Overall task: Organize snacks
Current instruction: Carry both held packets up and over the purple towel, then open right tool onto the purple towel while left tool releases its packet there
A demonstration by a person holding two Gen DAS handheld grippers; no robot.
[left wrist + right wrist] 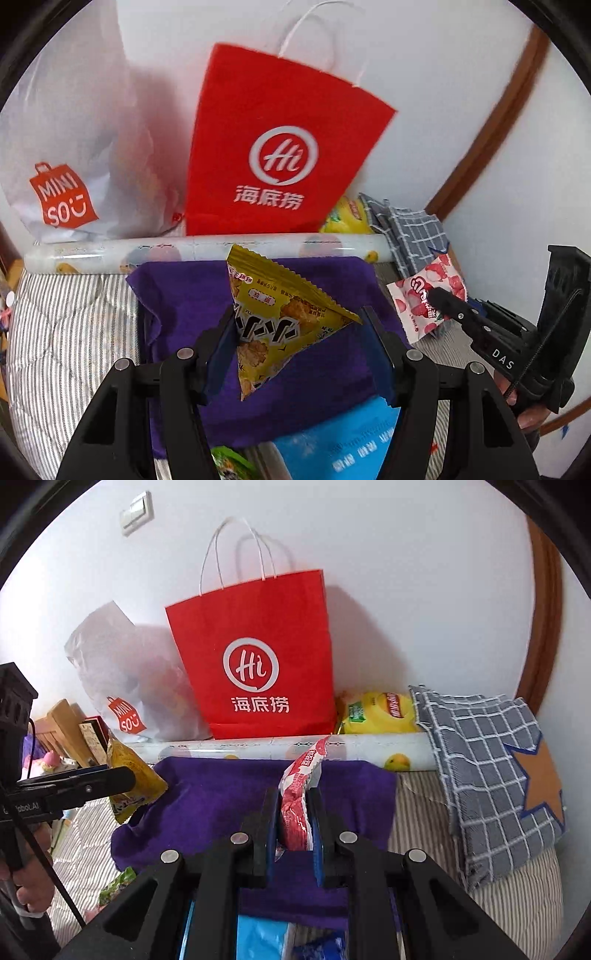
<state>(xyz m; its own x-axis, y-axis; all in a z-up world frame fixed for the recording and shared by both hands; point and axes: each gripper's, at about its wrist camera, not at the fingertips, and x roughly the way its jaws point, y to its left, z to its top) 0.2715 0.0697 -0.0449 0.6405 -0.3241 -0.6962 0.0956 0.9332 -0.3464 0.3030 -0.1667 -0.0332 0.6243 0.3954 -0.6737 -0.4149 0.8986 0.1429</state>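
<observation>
White wall [406,572], brown door frame [546,627], light switch [136,511] (upper left), striped bedding [66,332]

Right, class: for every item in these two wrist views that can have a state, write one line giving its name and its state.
Left gripper: shut on the yellow triangular snack packet, held off the purple cloth.
Right gripper: shut on the red-and-white lychee-print snack packet.
Red paper carrier bag: upright against the wall, handles up.
White plastic shopping bag: slumped beside the red bag.
Printed paper roll: rolled up, lying flat.
Blue-grey checked cloth: crumpled.
</observation>
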